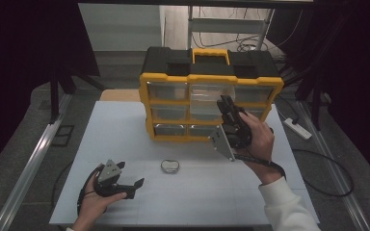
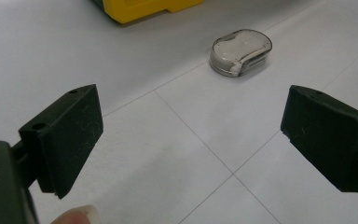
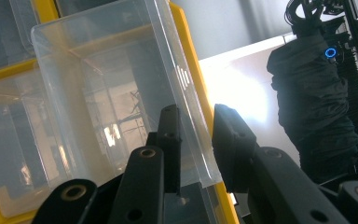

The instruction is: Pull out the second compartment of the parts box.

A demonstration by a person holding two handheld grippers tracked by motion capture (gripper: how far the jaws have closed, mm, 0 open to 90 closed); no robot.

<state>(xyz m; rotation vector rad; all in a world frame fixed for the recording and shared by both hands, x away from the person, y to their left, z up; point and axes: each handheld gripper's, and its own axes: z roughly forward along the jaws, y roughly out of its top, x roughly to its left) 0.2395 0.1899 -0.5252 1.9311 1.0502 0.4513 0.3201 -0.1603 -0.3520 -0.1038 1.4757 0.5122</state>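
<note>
My right hand-held gripper (image 3: 193, 140) pinches the clear drawer (image 3: 116, 93) front wall at the organizer's (image 1: 211, 77) middle; my left hand-held gripper (image 2: 191, 135) is spread, small case (image 2: 240, 52) at one o'clock on the counter (image 1: 192, 192).

Black left gripper (image 1: 136, 185), black right gripper (image 1: 224, 102) with grey plate, white sleeve (image 1: 287, 207).

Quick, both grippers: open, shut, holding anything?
Left gripper: open, holding nothing, over the table short of the small clear case.
Right gripper: shut on the clear drawer front wall of the yellow organizer.
</note>
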